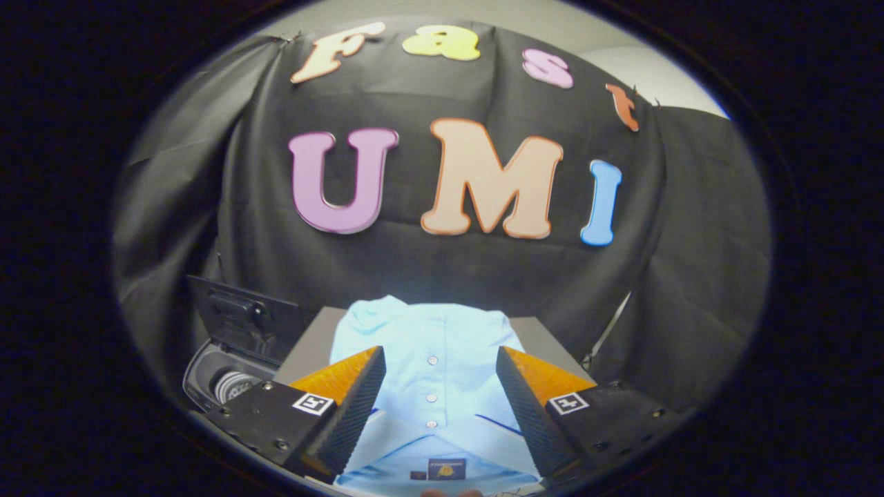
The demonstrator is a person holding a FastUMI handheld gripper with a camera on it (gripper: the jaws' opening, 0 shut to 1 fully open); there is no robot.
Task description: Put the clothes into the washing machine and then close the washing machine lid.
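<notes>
The gripper (438,376) hung wide open, holding nothing, above the light-blue polo shirt (431,338); a shallow pinch risked dropping it short of the washing machine (224,376).

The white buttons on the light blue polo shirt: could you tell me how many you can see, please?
3, in a line down the placket of the light blue polo shirt, between the open tongs: top, middle, bottom near the collar. Others may be hidden.

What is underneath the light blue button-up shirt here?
The light blue button-up shirt lies flat on a grey tabletop, whose bare edges show on both sides. Whatever else sits beneath the fabric is covered. The open gripper hovers with its fingers either side of the shirt's button row.
</notes>
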